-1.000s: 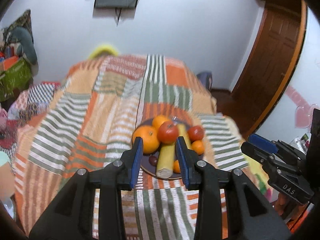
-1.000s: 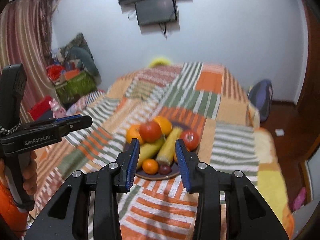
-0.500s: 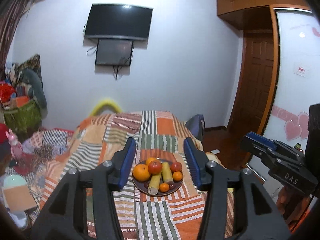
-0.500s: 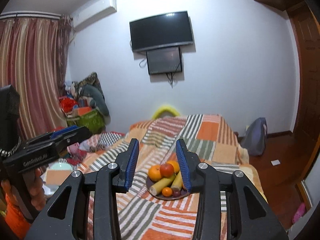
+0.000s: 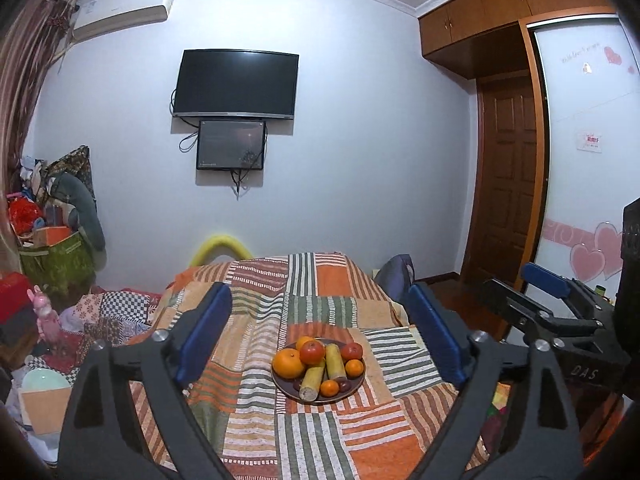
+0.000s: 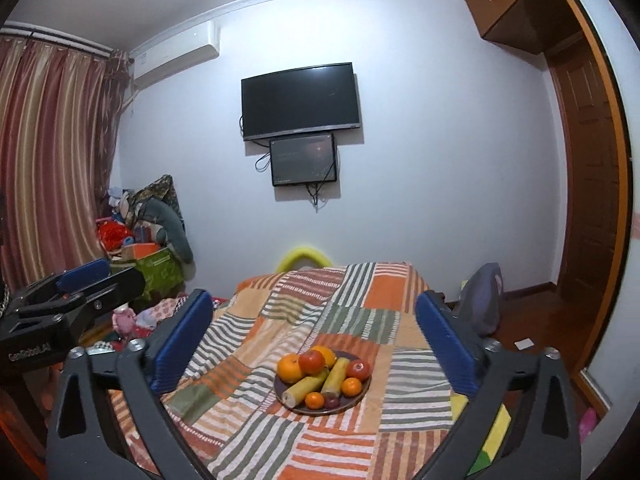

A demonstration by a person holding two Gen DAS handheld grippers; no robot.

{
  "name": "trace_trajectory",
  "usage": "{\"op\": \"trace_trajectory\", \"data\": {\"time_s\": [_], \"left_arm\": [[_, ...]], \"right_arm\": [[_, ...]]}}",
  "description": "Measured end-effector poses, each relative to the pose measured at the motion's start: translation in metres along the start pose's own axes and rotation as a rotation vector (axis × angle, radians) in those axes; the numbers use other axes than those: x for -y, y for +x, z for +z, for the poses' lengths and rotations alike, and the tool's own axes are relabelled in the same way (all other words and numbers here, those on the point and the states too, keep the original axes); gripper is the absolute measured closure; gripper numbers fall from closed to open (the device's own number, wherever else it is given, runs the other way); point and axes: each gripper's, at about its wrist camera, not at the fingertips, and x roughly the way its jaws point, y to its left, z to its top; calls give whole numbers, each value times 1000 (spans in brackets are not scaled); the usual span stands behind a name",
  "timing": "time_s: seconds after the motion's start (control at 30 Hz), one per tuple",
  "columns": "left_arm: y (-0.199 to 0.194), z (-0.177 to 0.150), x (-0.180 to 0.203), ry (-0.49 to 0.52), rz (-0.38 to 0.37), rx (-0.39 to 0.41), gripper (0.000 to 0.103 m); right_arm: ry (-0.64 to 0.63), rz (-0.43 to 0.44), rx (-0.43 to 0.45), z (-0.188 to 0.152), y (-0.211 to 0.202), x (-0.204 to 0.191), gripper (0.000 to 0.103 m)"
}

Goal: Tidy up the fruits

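A dark round plate (image 5: 289, 391) (image 6: 356, 401) lies on the striped patchwork cover of a bed (image 5: 320, 280) (image 6: 368, 292). It carries oranges (image 5: 288, 363) (image 6: 291, 367), red apples (image 5: 312, 352) (image 6: 311, 361), two yellow-green stalks (image 5: 313, 378) (image 6: 336, 376), small tangerines and dark plums. My left gripper (image 5: 320, 338) stands back from the plate, its jaws opening wide with nothing between them. The right gripper (image 6: 316, 340) also hangs short of the plate, jaws opening, empty. Each gripper shows at the edge of the other's view.
A wall with a television (image 5: 236, 84) and a smaller screen stands behind the bed. Bags and clutter (image 5: 52, 232) fill the left corner by the curtain (image 6: 48, 152). A brown door (image 5: 508, 184) and bare wooden floor are on the right. A blue bag (image 6: 480, 300) leans beside the bed.
Both grippers pulled back and up from right over the plate, so the fruit now looks small and far. Both pairs of jaws spread from nearly shut to wide apart.
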Motion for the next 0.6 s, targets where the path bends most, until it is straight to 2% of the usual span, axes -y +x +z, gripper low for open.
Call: {"op": "trace_trajectory", "data": {"time_s": [0.17,0.6], "left_arm": [[-2,-2,-2,2,38,16,1],[-1,-9,-1,12,52,4,0]], "right_arm": [[-3,-11,-8,-4,-4,0,0],[-16,-14,-17,-8,-6,-2,0]]}}
